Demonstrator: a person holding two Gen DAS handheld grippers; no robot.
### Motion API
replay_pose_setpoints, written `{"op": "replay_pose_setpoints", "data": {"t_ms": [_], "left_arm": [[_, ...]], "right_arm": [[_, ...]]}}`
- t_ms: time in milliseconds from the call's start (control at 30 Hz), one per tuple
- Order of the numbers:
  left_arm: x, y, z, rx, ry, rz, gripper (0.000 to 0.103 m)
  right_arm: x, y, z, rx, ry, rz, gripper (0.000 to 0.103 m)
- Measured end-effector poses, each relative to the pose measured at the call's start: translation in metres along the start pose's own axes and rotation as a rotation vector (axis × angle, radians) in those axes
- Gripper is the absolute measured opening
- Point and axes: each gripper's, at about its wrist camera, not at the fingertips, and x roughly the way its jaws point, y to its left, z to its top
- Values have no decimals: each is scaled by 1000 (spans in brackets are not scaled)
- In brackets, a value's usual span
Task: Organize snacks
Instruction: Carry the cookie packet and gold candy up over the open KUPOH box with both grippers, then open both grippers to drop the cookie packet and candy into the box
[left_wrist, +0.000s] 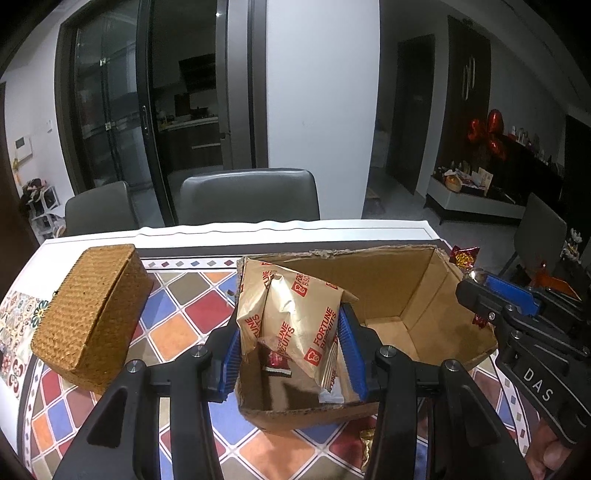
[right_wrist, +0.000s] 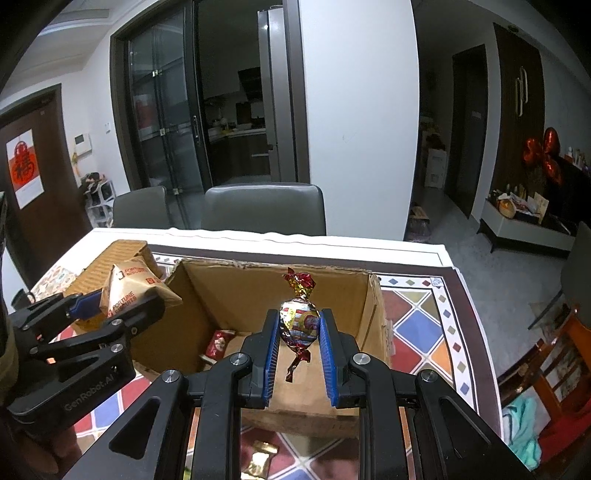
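Observation:
My left gripper (left_wrist: 291, 332) is shut on a tan Fortune Biscuits packet (left_wrist: 291, 306) and holds it over the left end of an open cardboard box (left_wrist: 424, 295). My right gripper (right_wrist: 299, 325) is shut on a foil-wrapped candy (right_wrist: 300, 321) with twisted red-gold ends, held above the same box (right_wrist: 240, 291). A small red snack packet (left_wrist: 275, 360) lies on the box floor, and it also shows in the right wrist view (right_wrist: 219, 341). The left gripper with the biscuit packet (right_wrist: 129, 291) appears at the left of the right wrist view.
A woven wicker box (left_wrist: 92, 314) stands on the patterned tablecloth left of the cardboard box. A gold-wrapped snack (right_wrist: 262, 456) lies on the table in front of the box. Another red-gold candy (left_wrist: 463, 255) lies past the box's right corner. Two grey chairs (left_wrist: 251, 195) stand behind the table.

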Motion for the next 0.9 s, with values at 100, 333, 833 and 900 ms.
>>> {"op": "replay_pose_setpoints", "data": {"t_ms": [100,333,833,900], "left_arm": [[4,-3,-1,3,6,-1,48],[5,-4,-2,4,9,12,59],[-20,-8,0,9,-39,44,86],[-25,-9,1,8,-40,45,86]], "right_arm": [[4,-1,0,2,4,5,22],[7,-1,0,-2,-1,2,23],[-12,-10,5,20,-54,-55,74],[-16,-10,4,17,-56,-58,74]]}}
